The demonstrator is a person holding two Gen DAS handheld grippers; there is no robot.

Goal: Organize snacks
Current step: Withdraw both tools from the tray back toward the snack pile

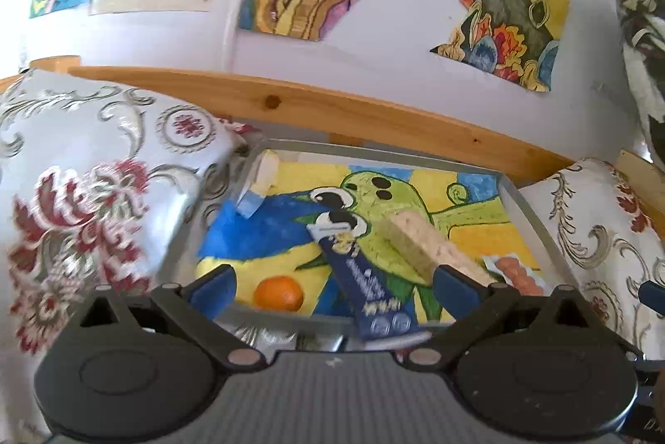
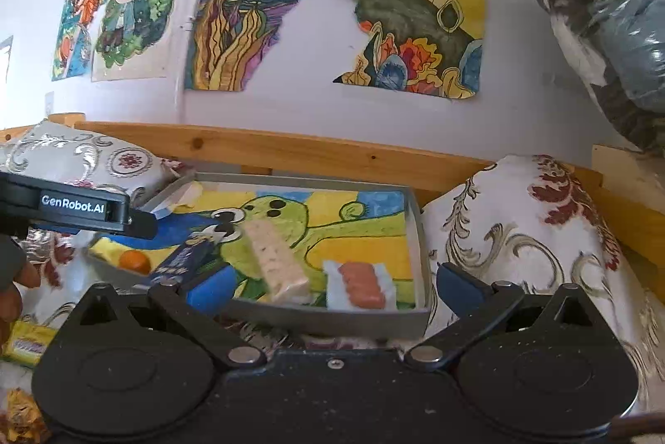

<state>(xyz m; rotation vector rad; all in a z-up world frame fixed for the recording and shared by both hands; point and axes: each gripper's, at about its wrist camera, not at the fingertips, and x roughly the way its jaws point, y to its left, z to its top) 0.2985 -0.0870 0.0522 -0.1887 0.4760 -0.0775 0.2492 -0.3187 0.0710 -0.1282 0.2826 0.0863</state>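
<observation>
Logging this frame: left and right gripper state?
Left gripper: open, holding nothing, above the tray's near edge.
Right gripper: open, empty.

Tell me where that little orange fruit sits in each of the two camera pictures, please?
Left wrist view: the orange fruit lies low and left of centre, by the tray's near rim, left of the dark blue packet.
Right wrist view: the fruit is at the far left of the tray, half hidden, under the left gripper.
Shared landmark: the green cartoon creature painted on the tray floor.
</observation>
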